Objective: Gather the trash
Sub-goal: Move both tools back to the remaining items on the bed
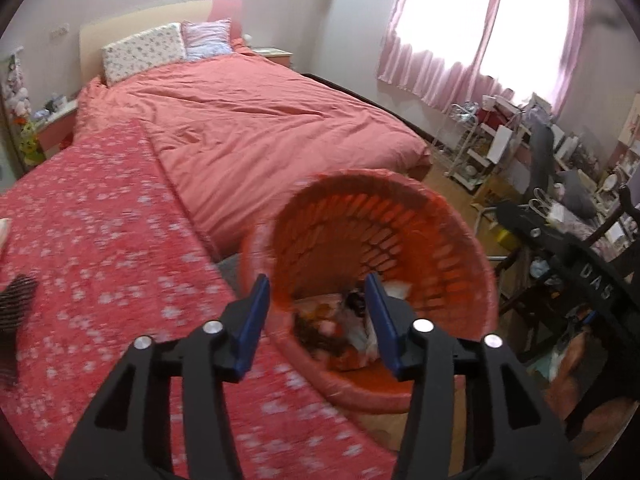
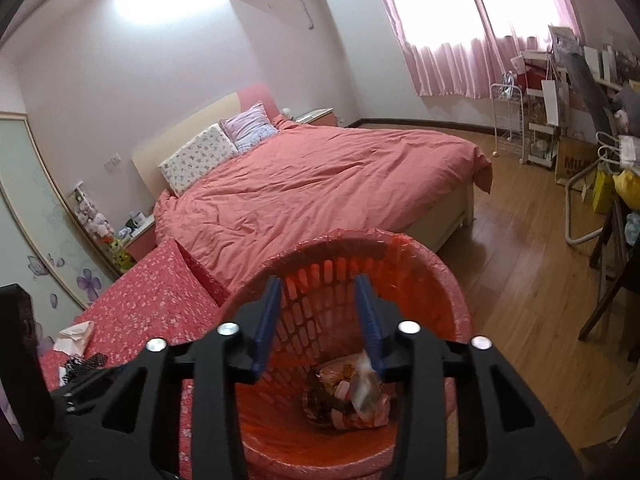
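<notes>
An orange lattice trash basket (image 1: 448,240) with a red liner stands on the floor beside the bed; it also shows in the right wrist view (image 2: 436,280). Wrappers and paper trash (image 1: 340,328) lie at its bottom, also seen in the right wrist view (image 2: 348,396). My left gripper (image 1: 316,300) is open and empty, straddling the basket's near rim. My right gripper (image 2: 318,300) is open above the basket's mouth; a blurred wrapper (image 2: 366,384) shows just below its right finger, inside the basket. A crumpled white tissue (image 2: 74,334) lies on the floral cover.
A red floral cover (image 1: 100,240) lies beside the basket, and a bed with a pink duvet (image 1: 260,112) is behind. A dark netted item (image 2: 86,364) lies near the tissue. A cluttered desk and black chair (image 1: 560,240) stand to the right. Wooden floor (image 2: 532,280) surrounds the basket.
</notes>
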